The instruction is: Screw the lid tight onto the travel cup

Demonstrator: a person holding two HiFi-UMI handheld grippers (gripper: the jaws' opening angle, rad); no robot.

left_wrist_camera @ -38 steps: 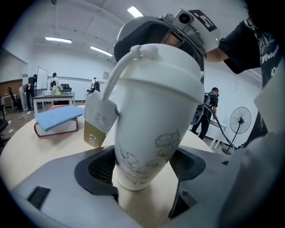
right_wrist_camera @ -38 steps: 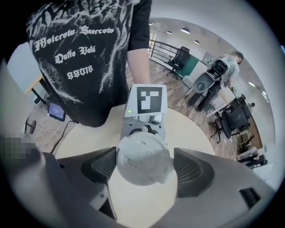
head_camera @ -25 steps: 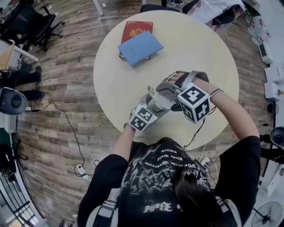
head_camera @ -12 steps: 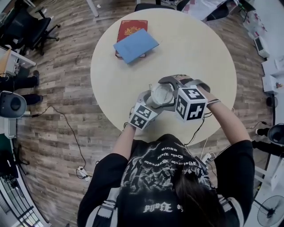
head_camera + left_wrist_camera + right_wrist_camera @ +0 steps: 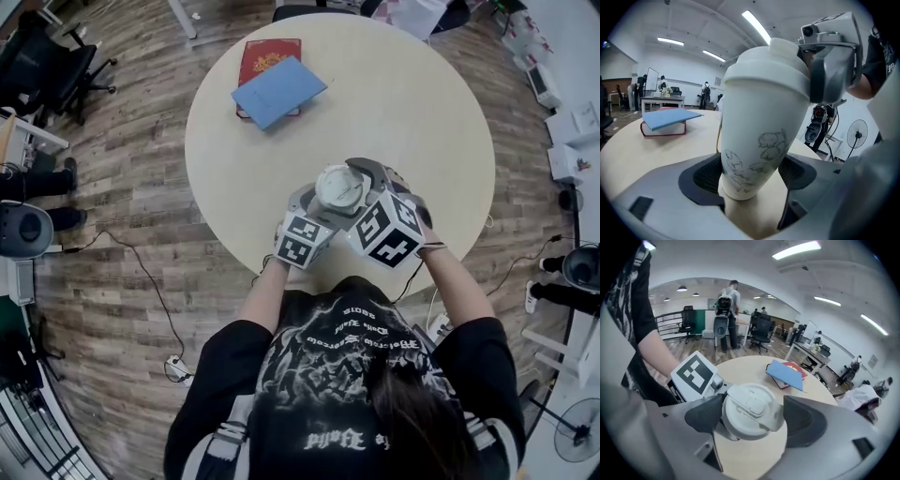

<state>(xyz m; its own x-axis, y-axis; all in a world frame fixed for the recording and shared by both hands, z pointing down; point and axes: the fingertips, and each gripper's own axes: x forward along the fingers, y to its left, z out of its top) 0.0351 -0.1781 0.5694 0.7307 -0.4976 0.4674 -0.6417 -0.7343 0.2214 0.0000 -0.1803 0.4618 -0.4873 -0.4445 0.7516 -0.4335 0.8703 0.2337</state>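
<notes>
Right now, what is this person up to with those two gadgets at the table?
A person is fitting the lid on a white travel cup above a round table. The left hand-held gripper clamps the cup's lower body, holding it tilted, while the right hand-held gripper grips the lid from above to screw it tight. Two books lie farther back.

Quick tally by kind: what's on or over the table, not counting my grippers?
Travel cup: 1
Lid: 1
Books: 2, blue book on red book
Total: 4
</notes>
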